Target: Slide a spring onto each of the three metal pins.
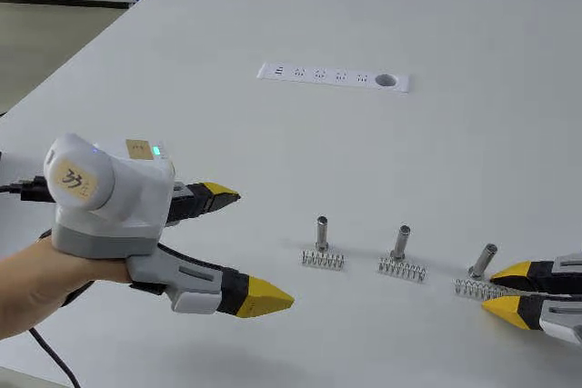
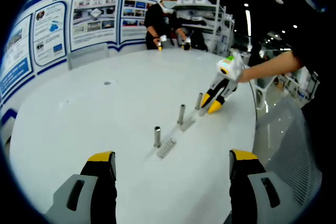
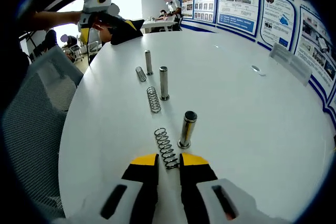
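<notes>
Currently the white table (image 1: 473,134) carries three upright metal pins in a row across the head view: left pin (image 1: 322,232), middle pin (image 1: 401,241) and right pin (image 1: 485,259). One spring lies flat on the table just on the near side of each pin: left spring (image 1: 323,260), middle spring (image 1: 402,269), right spring (image 1: 473,289). All three pins are bare. The left gripper (image 1: 259,247), held in a hand (image 1: 45,283), hovers well to the left of the row with its jaws spread wide and empty; its own view has both yellow tips framing the pins from a distance. The right gripper (image 1: 493,288) comes in low from the right edge. Its jaws are narrowly parted with the near end of the right spring (image 3: 165,148) between the tips, beside the base of the right pin (image 3: 187,128); I cannot tell whether the pads actually bear on the coil. A recessed power strip (image 1: 333,76) sits in the tabletop well beyond the pins. A black cable (image 1: 45,356) trails from the left gripper. A mesh chair (image 3: 31,129) stands at the table edge, display boards (image 2: 94,17) line the wall, and a person (image 2: 163,22) stands at a far bench.
</notes>
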Action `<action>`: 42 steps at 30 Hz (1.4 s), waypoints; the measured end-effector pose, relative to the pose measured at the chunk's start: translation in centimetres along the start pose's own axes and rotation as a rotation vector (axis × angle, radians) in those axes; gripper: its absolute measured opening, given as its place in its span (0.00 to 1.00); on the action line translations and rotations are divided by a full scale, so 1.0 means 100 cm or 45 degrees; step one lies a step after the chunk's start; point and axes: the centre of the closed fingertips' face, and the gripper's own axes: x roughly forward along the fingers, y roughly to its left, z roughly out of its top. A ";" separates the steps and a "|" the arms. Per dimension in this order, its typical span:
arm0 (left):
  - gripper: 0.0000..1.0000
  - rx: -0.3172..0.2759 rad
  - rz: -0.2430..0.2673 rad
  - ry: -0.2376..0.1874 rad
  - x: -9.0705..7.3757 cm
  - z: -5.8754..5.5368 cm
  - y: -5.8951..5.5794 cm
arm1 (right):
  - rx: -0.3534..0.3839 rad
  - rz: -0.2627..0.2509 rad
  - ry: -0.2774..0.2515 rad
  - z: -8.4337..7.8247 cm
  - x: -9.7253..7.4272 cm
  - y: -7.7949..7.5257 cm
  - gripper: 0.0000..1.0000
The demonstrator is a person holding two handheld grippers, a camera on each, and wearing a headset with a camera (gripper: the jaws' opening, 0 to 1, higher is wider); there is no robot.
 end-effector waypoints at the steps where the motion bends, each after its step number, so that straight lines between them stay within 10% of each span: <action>1: 0.91 -0.003 -0.001 -0.001 0.000 0.000 -0.001 | 0.000 0.006 -0.003 0.001 0.000 0.001 0.16; 22: 0.91 0.006 0.027 -0.042 -0.013 0.012 -0.013 | -0.059 -0.031 0.013 0.002 -0.006 0.012 0.11; 42: 0.87 0.143 -0.077 -0.115 0.015 0.050 -0.055 | -0.363 -0.039 -0.120 0.098 -0.057 0.041 0.11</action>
